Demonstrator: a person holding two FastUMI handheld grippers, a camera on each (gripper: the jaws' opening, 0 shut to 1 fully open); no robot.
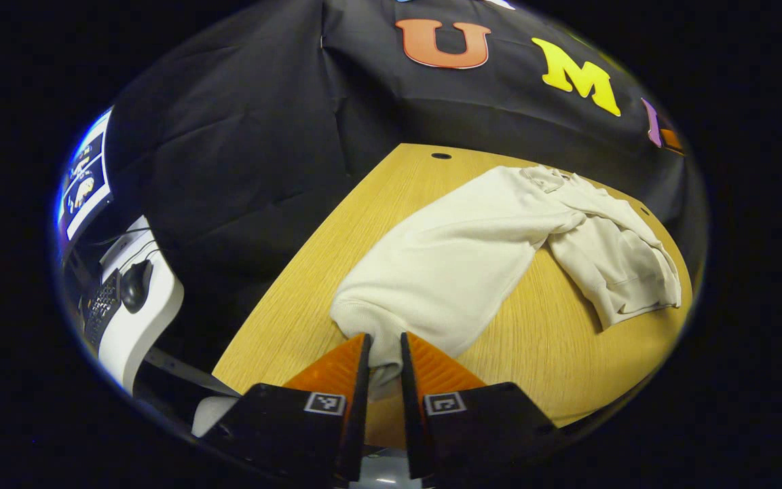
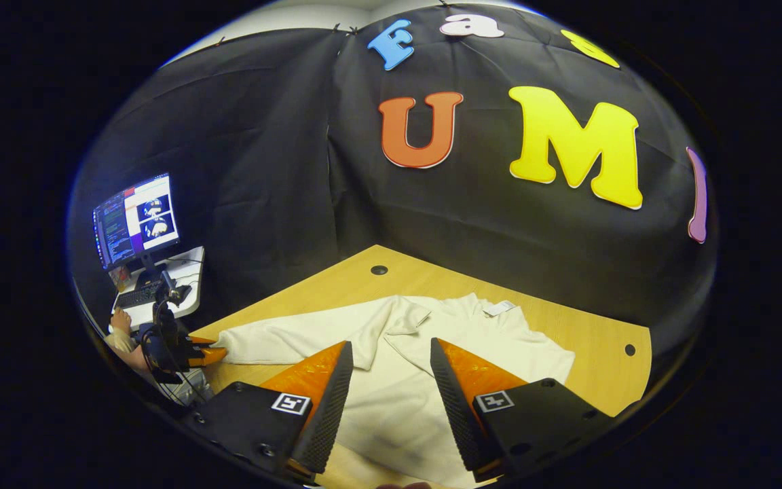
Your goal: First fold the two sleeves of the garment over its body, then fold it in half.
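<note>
Between the fingers of the left gripper point(image 1: 384, 353), in the left gripper view, the ribbed cuff point(image 1: 364, 322) of one sleeve point(image 1: 452, 258) is pinched, both fingers closed narrowly on the cloth; ahead of that gripper the sleeve runs out nearly straight across the wooden table point(image 1: 323, 272) to the body of the cream garment point(image 1: 608, 258), which lies bunched at the far right; judged, the step in hand is the first sleeve fold; it should be carried well clear of the board, up and over toward the collar, so the cuff lands flat on the body and drags no slack. Below the right gripper point(image 2: 391, 380), in the right gripper view, the jaws stand wide with nothing between them, hovering over the garment's body; farther off to its left the other gripper is seen on the cuff; the right could press the shoulder seam to pin it; risk: the body slides along.
</note>
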